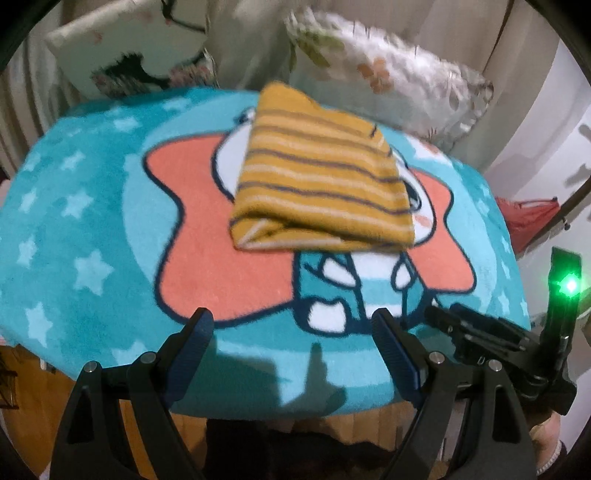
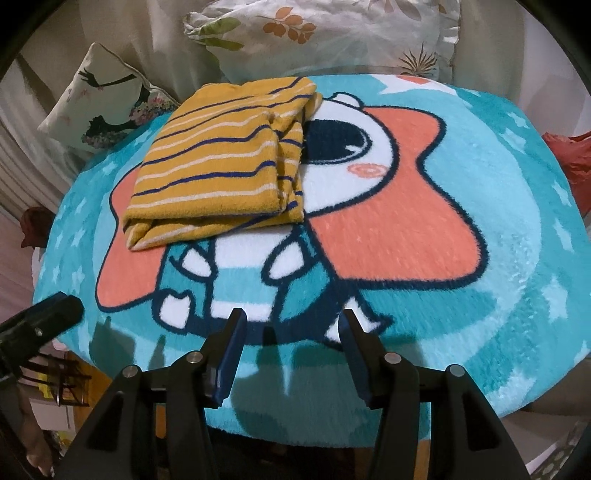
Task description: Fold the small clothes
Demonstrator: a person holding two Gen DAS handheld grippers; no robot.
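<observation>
A small mustard-yellow garment point(image 1: 317, 173) with white and navy stripes lies folded into a thick rectangle on a round teal cartoon rug point(image 1: 92, 229). In the right wrist view the same garment point(image 2: 218, 162) sits at the upper left of the rug point(image 2: 498, 240). My left gripper point(image 1: 291, 325) hovers open over the rug's near edge, well short of the garment, nothing between its fingers. My right gripper point(image 2: 291, 325) is open too, empty, above the rug's front edge. The right gripper's body point(image 1: 498, 339) shows at the lower right of the left wrist view.
Floral cushions point(image 2: 332, 33) and a printed pillow point(image 2: 107, 107) lie behind the rug against pale curtains. A red cloth point(image 2: 572, 158) sits at the right. The left gripper's tip point(image 2: 48, 314) pokes in at the lower left of the right wrist view. Wooden floor shows below the rug's edge.
</observation>
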